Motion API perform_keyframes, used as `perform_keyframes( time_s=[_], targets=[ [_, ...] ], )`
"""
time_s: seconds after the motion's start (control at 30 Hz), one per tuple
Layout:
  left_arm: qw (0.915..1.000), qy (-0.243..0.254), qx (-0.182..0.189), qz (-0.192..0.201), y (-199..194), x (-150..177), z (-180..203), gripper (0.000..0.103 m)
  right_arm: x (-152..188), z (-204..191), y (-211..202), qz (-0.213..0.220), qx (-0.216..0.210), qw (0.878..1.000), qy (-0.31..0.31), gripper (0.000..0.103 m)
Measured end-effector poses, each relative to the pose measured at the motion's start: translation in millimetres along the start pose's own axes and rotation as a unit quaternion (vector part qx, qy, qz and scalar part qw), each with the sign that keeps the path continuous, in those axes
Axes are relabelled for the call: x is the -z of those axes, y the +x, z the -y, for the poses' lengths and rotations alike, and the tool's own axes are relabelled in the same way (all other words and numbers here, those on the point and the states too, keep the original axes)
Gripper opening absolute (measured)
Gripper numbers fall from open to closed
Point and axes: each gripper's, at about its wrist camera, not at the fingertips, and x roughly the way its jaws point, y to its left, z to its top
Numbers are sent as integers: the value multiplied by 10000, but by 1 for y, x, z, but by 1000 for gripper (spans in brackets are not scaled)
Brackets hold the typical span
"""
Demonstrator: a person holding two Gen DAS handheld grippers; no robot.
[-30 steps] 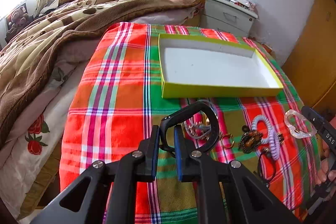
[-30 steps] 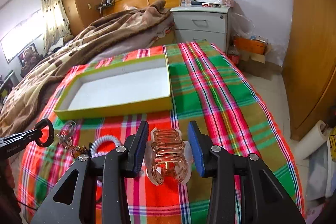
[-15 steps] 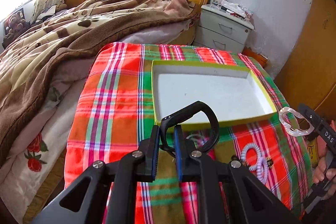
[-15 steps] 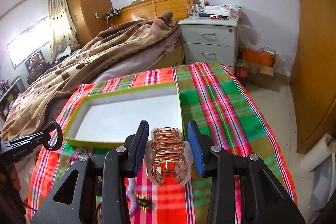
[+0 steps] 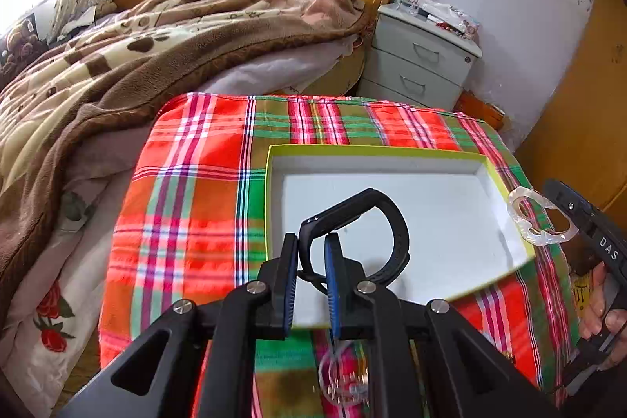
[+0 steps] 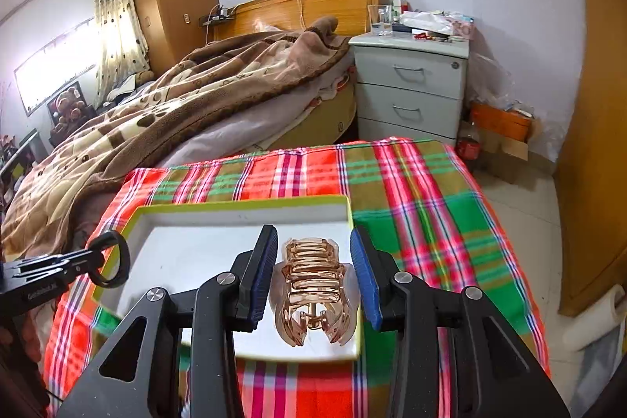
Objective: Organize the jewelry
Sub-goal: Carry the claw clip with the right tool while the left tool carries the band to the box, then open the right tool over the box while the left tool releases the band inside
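My left gripper [image 5: 311, 253] is shut on a black loop-shaped band [image 5: 388, 218] and holds it above the near part of a shallow box with a lime-green rim [image 5: 372, 151] and a white floor. My right gripper [image 6: 313, 236] is shut on a translucent pinkish-brown hair claw [image 6: 311, 285], hanging over the box's near right corner [image 6: 345, 200]. From the left wrist the claw [image 5: 540, 218] shows at the box's right edge. From the right wrist the band [image 6: 121, 257] shows over the box's left edge. Nothing lies in the visible part of the box.
The box sits on a red, green and orange plaid cloth [image 5: 184, 206]. A clear ring with small trinkets [image 5: 345, 379] lies on the cloth under my left gripper. A brown blanket [image 5: 137, 57] covers the bed on the left. A grey nightstand [image 6: 411, 85] stands behind.
Both grippers have moved forward from the cloth's near side to over the box, each keeping its piece. The loose jewelry on the cloth has dropped below and mostly out of view.
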Motion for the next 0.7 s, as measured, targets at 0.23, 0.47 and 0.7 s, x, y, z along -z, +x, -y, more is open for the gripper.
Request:
perform_keyframes(
  time_s=[0.23, 0.47, 0.7],
  targets=[
    [9997, -163, 72, -165, 32, -20, -1, 14, -12, -2, 35, -87, -53, 9999, -40, 40],
    [9994, -100, 47, -336, 55, -27, 4, 14, -13, 1, 60, -194, 3, 9998, -54, 40],
    [9990, -39, -51, -440, 69, -26, 5, 14, -7, 2, 67, -183, 45, 9997, -144, 40]
  ],
)
